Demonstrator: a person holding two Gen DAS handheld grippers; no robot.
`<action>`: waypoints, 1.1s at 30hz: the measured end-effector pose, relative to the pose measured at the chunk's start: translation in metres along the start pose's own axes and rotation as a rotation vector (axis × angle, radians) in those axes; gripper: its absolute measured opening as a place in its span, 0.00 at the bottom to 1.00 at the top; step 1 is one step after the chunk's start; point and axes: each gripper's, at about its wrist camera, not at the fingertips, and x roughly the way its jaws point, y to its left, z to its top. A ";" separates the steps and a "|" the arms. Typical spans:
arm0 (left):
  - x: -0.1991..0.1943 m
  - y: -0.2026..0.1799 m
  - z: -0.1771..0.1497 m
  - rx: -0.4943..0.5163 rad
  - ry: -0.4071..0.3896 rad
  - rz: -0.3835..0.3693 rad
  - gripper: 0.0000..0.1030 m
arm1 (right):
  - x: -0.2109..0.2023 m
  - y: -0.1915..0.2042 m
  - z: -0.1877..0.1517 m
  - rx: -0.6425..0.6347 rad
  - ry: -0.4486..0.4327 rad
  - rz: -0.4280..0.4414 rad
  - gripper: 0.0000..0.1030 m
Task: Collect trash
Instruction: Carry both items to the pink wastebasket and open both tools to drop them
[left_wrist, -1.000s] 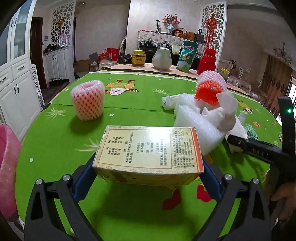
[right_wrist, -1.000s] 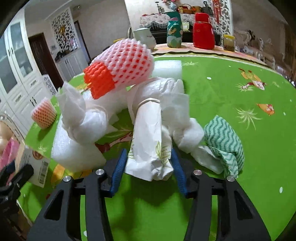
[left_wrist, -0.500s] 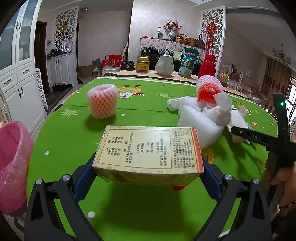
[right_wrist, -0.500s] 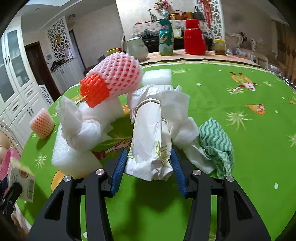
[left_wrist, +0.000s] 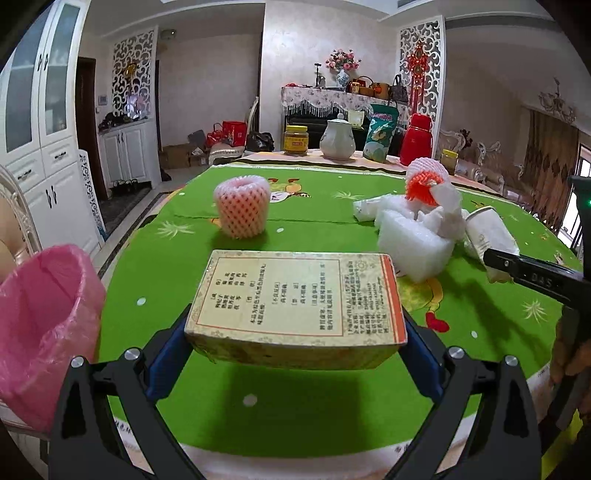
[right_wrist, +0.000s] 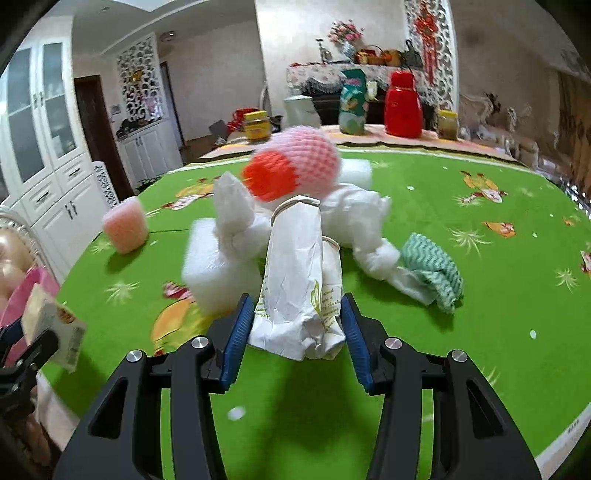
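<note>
The cardboard box (left_wrist: 295, 295) carries columns of small Chinese print inside a thin frame on its upper face, too small to read character by character; the black arm of the right gripper (left_wrist: 535, 282) bears raised letters that look like "DAS"; the crumpled paper cup (right_wrist: 299, 280) shows a green leaf mark and slanted green script, illegible; the yellow-lidded jar (left_wrist: 296, 140) has a red-and-yellow label, unreadable.

Home dining room (cabinets (left_wrist: 48, 155); teapot (left_wrist: 337, 139); sofa (left_wrist: 476, 155)).
</note>
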 end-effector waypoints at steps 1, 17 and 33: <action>-0.003 0.001 -0.002 0.001 -0.001 -0.003 0.93 | -0.004 0.004 -0.003 0.002 0.001 0.010 0.45; -0.042 0.032 -0.013 0.031 -0.042 0.028 0.93 | -0.028 0.061 -0.021 -0.040 -0.018 0.100 0.46; -0.094 0.117 -0.004 -0.030 -0.130 0.172 0.93 | -0.031 0.179 -0.012 -0.205 -0.021 0.278 0.46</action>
